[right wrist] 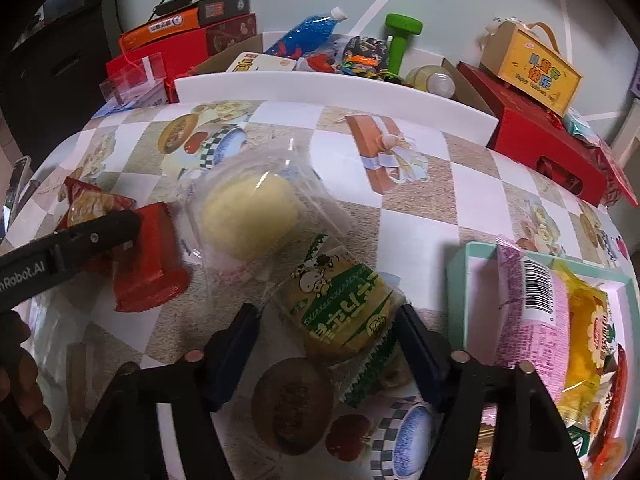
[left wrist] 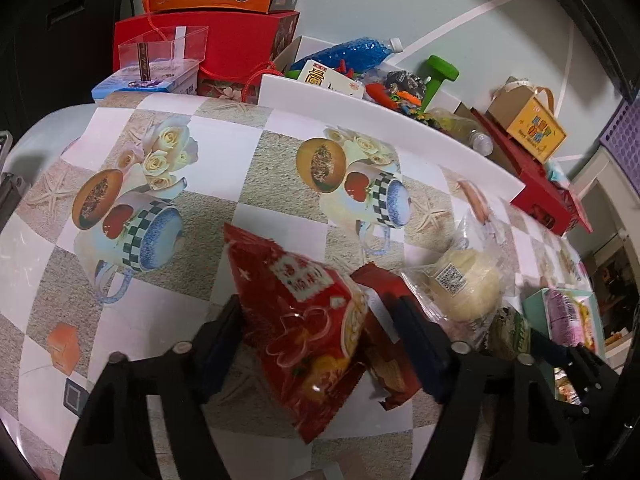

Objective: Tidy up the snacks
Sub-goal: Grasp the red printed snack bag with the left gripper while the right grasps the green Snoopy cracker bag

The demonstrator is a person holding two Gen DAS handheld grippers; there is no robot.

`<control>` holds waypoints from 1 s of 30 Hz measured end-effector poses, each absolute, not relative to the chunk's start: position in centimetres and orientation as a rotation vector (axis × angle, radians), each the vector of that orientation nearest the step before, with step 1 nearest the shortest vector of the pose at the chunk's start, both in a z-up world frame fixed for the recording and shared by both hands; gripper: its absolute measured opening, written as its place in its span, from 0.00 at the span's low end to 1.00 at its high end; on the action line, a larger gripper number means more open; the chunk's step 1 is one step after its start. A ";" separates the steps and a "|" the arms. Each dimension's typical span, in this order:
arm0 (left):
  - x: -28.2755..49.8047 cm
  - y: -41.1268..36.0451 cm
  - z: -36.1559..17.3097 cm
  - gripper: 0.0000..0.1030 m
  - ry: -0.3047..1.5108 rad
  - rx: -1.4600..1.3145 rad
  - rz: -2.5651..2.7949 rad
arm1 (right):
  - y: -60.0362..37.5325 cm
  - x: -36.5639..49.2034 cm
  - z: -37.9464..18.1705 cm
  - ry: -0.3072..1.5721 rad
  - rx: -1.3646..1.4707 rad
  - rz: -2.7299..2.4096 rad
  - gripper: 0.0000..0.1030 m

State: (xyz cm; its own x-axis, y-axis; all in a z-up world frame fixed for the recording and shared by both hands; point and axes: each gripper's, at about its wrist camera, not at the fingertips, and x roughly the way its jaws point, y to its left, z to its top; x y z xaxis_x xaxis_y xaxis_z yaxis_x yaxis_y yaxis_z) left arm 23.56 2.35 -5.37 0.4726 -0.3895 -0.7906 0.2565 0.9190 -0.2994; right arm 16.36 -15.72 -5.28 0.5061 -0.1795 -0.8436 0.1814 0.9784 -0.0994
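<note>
Nearest us, the left gripper [left wrist: 320, 344] straddles a red crinkled snack bag [left wrist: 304, 320], and the right gripper [right wrist: 328, 344] straddles a green-and-yellow wrapped cake [right wrist: 340, 308].

We cannot tell whether either pair of half-spread fingers yet presses its packet. Both packets lie on a glossy checkered tablecloth [left wrist: 224, 160] printed with mugs and roses; boxes and bottles crowd the wall beyond. Only our right view shows the mint-green tray [right wrist: 472, 264] holding a pink packet [right wrist: 532, 308] well, and a hand [right wrist: 20, 384] at left.
</note>
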 end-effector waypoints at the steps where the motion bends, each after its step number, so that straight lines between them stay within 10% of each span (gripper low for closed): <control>1: 23.5 2.4 -5.4 0.71 1.003 -0.147 -0.398 | -15.8 16.3 -5.2 1.016 0.004 -0.220 0.67; 6: 23.5 3.0 -5.0 0.57 0.989 -0.165 -0.388 | -15.8 16.3 -5.2 1.012 -0.005 -0.228 0.60; 30: 22.9 3.9 -3.6 0.56 0.961 -0.185 -0.380 | -16.1 15.4 -3.8 0.984 0.040 -0.196 0.43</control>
